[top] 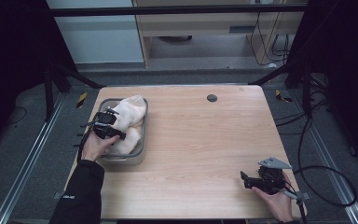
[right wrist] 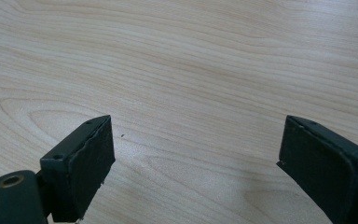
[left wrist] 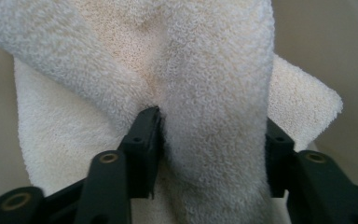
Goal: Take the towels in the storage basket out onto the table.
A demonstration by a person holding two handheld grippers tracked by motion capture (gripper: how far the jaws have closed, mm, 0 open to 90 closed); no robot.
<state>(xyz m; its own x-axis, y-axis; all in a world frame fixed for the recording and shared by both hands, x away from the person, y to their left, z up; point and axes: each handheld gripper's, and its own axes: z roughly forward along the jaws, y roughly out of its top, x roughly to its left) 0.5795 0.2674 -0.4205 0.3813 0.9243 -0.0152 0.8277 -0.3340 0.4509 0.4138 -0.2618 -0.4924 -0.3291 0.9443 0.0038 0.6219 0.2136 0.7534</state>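
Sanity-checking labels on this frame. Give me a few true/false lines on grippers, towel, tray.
1. The towel lies in the grey tray. True.
2. The left gripper has a fold of towel between its jaws. True.
3. The right gripper holds a corner of the towel. False: its jaws are apart with nothing between them, over bare table.
4. The tray sits at the table's right edge. False: it is at the left edge.
5. The two grippers touch. False: they are far apart.

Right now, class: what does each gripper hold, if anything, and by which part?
The left gripper pinches a raised fold of the white towel lying in the grey tray. The right gripper is open over the bare table, holding nothing.
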